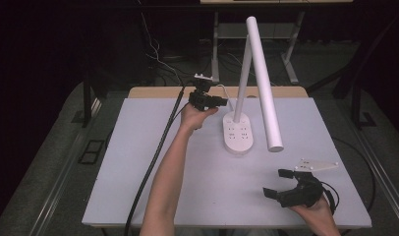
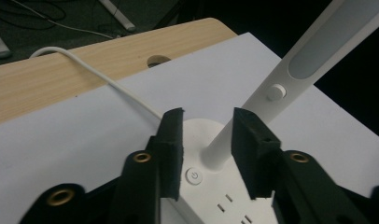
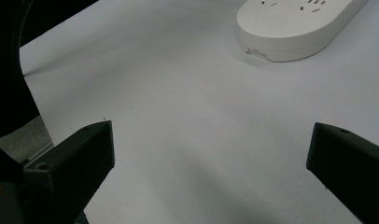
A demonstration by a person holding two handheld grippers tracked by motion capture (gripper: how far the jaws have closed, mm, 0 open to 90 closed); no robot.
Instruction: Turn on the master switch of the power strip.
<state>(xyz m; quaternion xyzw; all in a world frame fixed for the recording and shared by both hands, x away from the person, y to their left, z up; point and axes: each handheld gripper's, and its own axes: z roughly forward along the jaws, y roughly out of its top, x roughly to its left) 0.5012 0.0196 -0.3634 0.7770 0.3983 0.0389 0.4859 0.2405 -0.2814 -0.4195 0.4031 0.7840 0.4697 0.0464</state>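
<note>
Desk lamp (image 1: 246, 88) w/ oval power-strip base (image 1: 238, 132) sits far-centre on the white tabletop (image 1: 138, 162); stem rises from the far end of the base, long head (image 1: 264, 83) folds down toward near-right. Power button (image 2: 193, 176) is on the base just beside the stem foot (image 2: 220, 149), sockets nearer along the base. Risks, my read: left gripper (image 2: 207, 140) comes in at the far-left end of the base w/ the stem foot and the button both in the gap. If the jaws go down as they are, the right-hand pad (image 2: 248, 154) likely hits the stem before anything presses the button, which could shove or tip the lamp; the head is long and overhangs, so top-heavy. Base prob slides on the smooth tabletop if pushed sideways. White cable (image 2: 108, 81) runs off the far end of the base, just past the left-hand pad, could snag. If the aim is the button, a half-shut pair of pads is a blunt tool, may miss or hit a socket. Left jaws narrow, part closed, no contact visible, nothing clamped yet. Right gripper (image 1: 281, 184) near-right on the tabletop, well apart from the lamp, jaws wide, nothing between them; base seen far ahead of it in right gripper view.
</note>
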